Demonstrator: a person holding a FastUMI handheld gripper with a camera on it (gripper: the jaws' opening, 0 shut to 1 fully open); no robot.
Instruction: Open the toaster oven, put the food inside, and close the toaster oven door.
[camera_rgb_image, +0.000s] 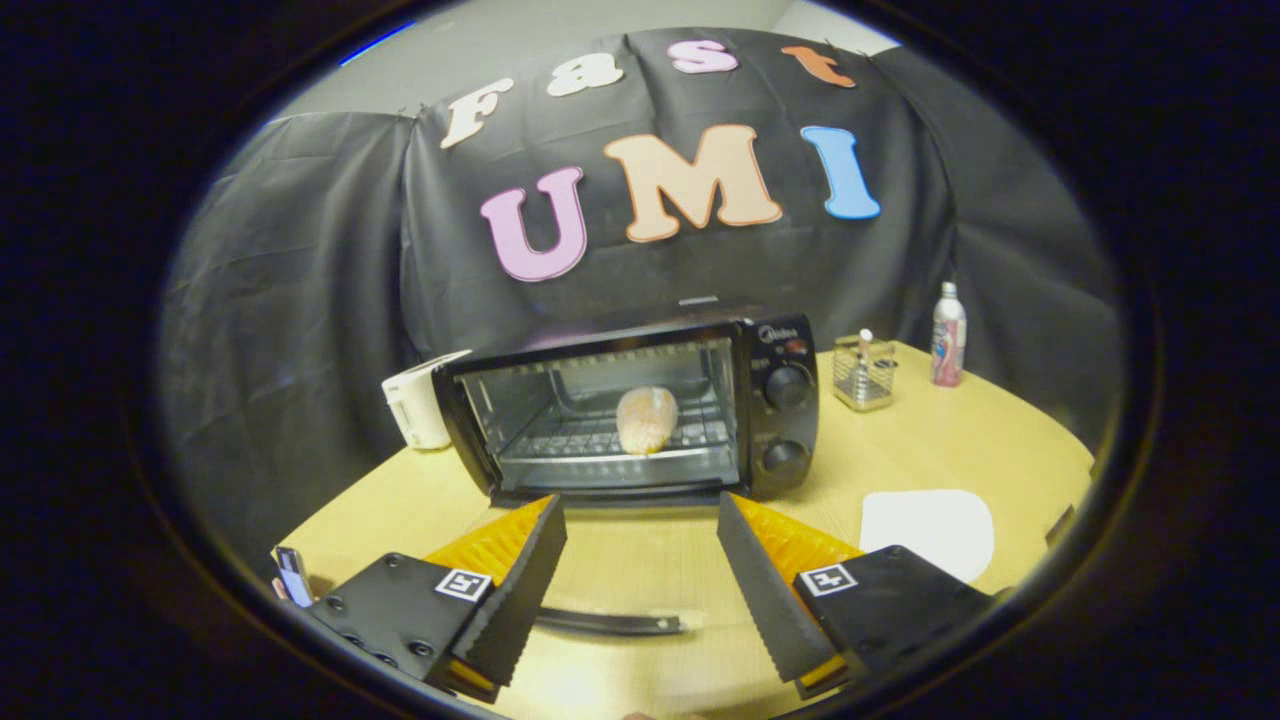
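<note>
the gripper (640, 580) hangs over the desk (900, 450) with its jaws spread wide and nothing held between them; the two fingers (520, 590) angle apart, and bare desk top shows in the gap. the oven (640, 405) stands on the desk just beyond the fingertips, squarely ahead of the gap, its front facing the gripper. its door (620, 555) is dropped down flat toward the gripper, seen through as clear glass, with its dark handle (610, 622) lying low between the two fingers, touching neither as far as can be told. the oven's mouth is open, and the food (646, 418), a pale rounded piece, rests on the wire rack (560, 440) inside, a little to the right of the middle of the cavity and well beyond the jaws. two round knobs (787, 386) sit one above the other on the oven's right panel. a white appliance (420, 405) stands against the oven's left side, partly behind it. right of the oven, farther back on the desk, stands a small wire basket (864, 372) with something upright in it, and beyond that a bottle (948, 348) near the desk's rear edge. a white flat pad (928, 530) lies on the desk near the right finger, apart from the oven. by the left finger, at the desk's near edge, a small dark object (293, 575) shows, too small to tell what it is. black cloth (300, 280) hangs behind it all.
</note>
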